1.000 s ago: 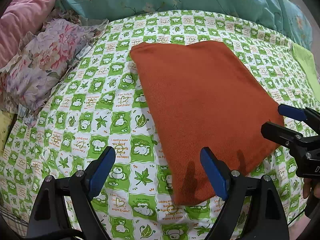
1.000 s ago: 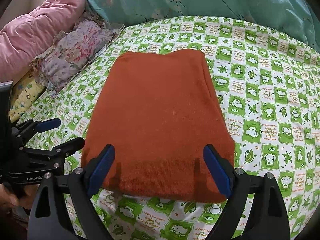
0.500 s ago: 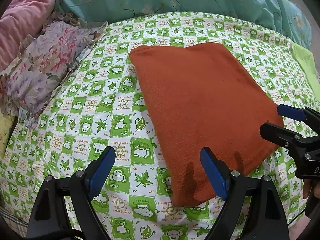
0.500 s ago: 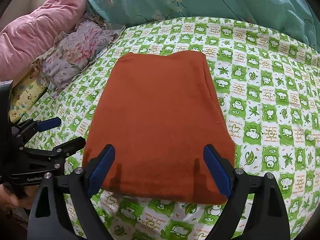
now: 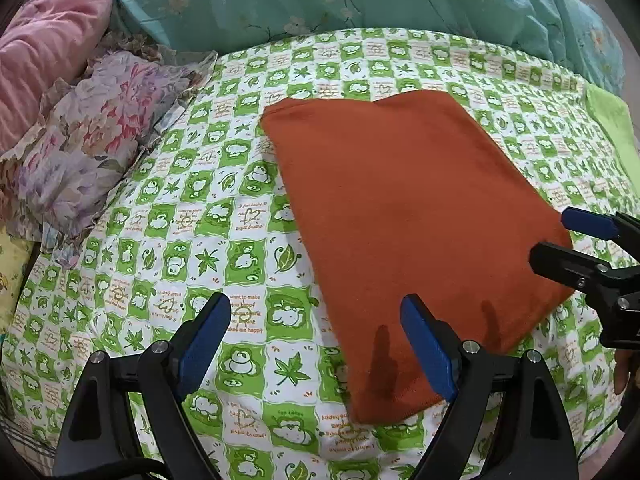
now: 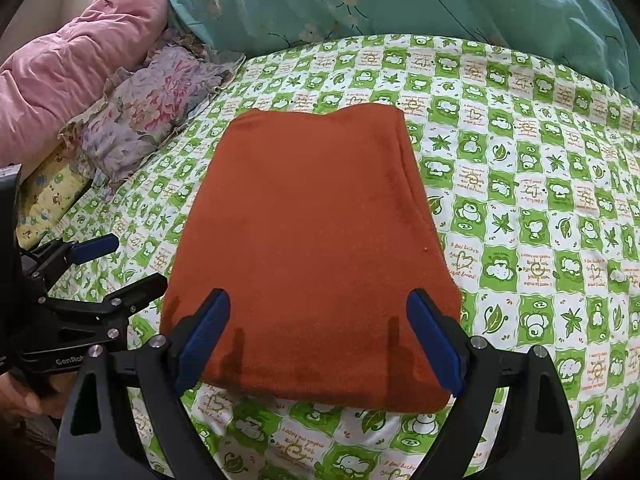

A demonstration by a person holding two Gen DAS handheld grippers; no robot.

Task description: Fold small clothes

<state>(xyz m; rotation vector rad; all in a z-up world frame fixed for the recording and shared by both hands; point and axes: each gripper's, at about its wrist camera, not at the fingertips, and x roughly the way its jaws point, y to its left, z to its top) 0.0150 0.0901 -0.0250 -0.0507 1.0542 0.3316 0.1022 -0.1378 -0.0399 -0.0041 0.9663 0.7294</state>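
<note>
Both grippers, left (image 5: pixel 316 344) and right (image 6: pixel 318 336), gaped empty above the cloth (image 6: pixel 312 248).
You hovered them near its front edge, probably for another fold.

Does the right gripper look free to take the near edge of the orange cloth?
Probably yes: the right gripper is open above the orange cloth, its near edge uncovered, and the left gripper sits off to the side.
</note>
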